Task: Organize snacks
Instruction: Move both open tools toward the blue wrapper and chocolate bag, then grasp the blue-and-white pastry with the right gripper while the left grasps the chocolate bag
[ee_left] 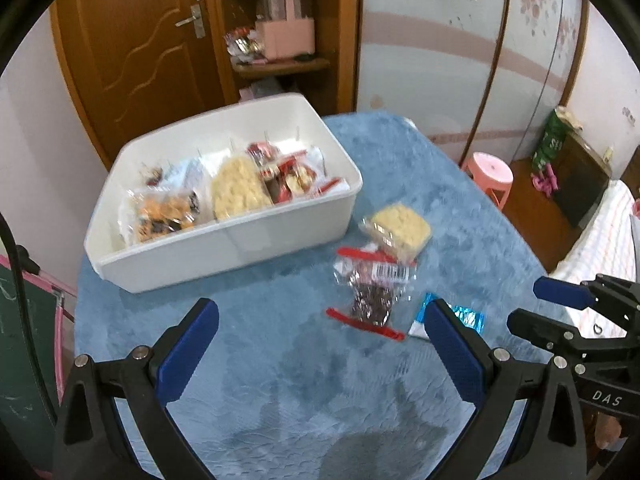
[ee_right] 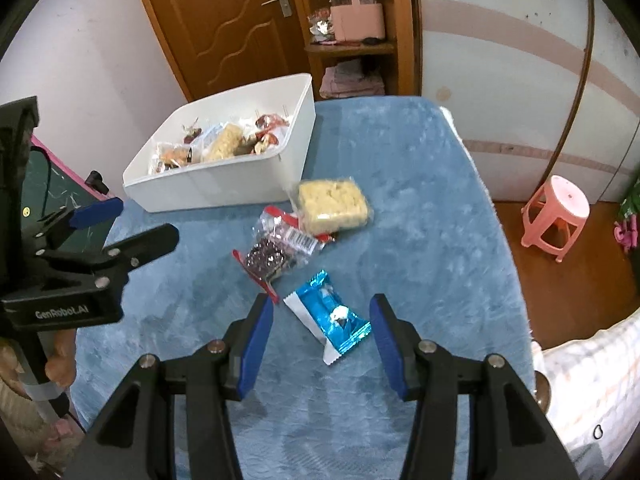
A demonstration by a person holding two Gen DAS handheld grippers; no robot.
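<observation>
Snacks mostly sorted — three packets left on the desk

The white bin (ee_left: pixel 224 240) near the desk's far left corner holds most; a yellow cracker pack (ee_right: pixel 334 204), dark red-sealed pack (ee_right: pixel 276 256) and blue foil packet (ee_right: pixel 332 312) lie outside — left claw (ee_left: pixel 320 348) and right claw (ee_right: pixel 322 340) both spread, empty.

A brown wooden door (ee_right: pixel 224 28) with a metal lever handle (ee_right: pixel 280 0) stands in the far wall. Just right of the door, an open wooden shelf unit (ee_right: pixel 360 40) holds a pink basket (ee_right: pixel 358 20) under a clear dome. Further right of the door runs a pale wall (ee_right: pixel 500 60) with a pink stripe. A pink plastic stool (ee_right: pixel 558 216) sits on the brown wooden floor (ee_right: pixel 580 288), well to the door's right. Nearer than the door spreads a blue plush cloth (ee_right: pixel 400 200).
</observation>
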